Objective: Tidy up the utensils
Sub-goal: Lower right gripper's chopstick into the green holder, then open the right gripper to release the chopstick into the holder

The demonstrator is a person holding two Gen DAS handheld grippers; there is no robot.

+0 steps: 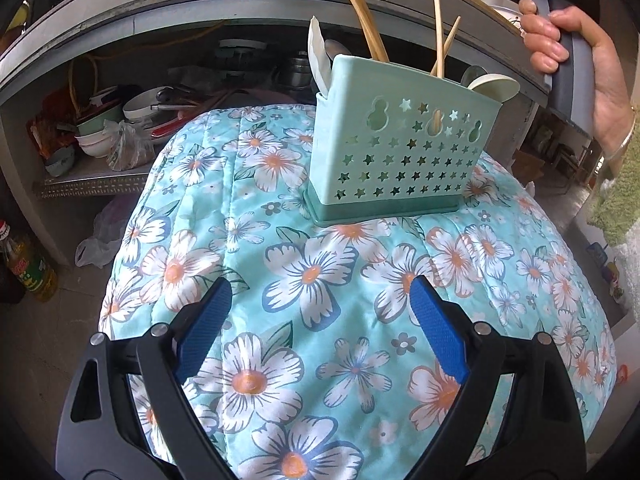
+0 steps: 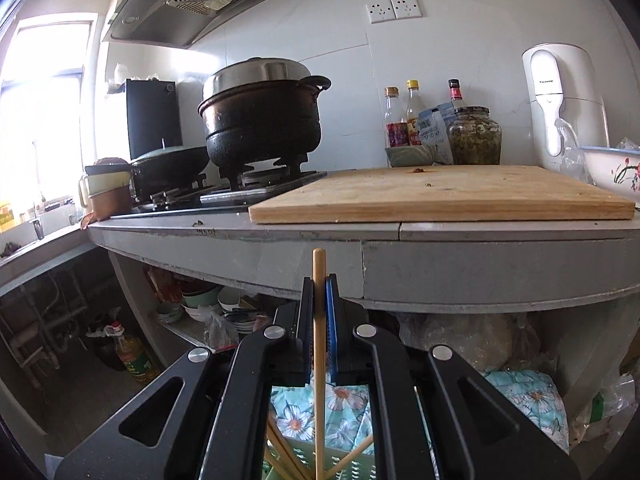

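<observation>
A mint-green perforated utensil holder (image 1: 400, 148) stands on a floral quilted cloth (image 1: 320, 300). It holds several wooden chopsticks (image 1: 362, 12) and white spoons (image 1: 318, 60). My left gripper (image 1: 320, 312) is open and empty, low over the cloth in front of the holder. My right gripper (image 2: 320, 292) is shut on one upright chopstick (image 2: 319, 352) directly above the holder (image 2: 320, 460), whose top shows below the fingers. In the left wrist view the right gripper's handle and the hand (image 1: 560, 44) holding it are at the upper right.
A grey concrete counter (image 2: 480, 264) carries a wooden cutting board (image 2: 440, 196), a black pot (image 2: 260, 120) on the stove, bottles and a jar (image 2: 474, 136). Bowls and pans (image 1: 120, 120) sit on the shelf beneath. An oil bottle (image 1: 28, 268) stands on the floor.
</observation>
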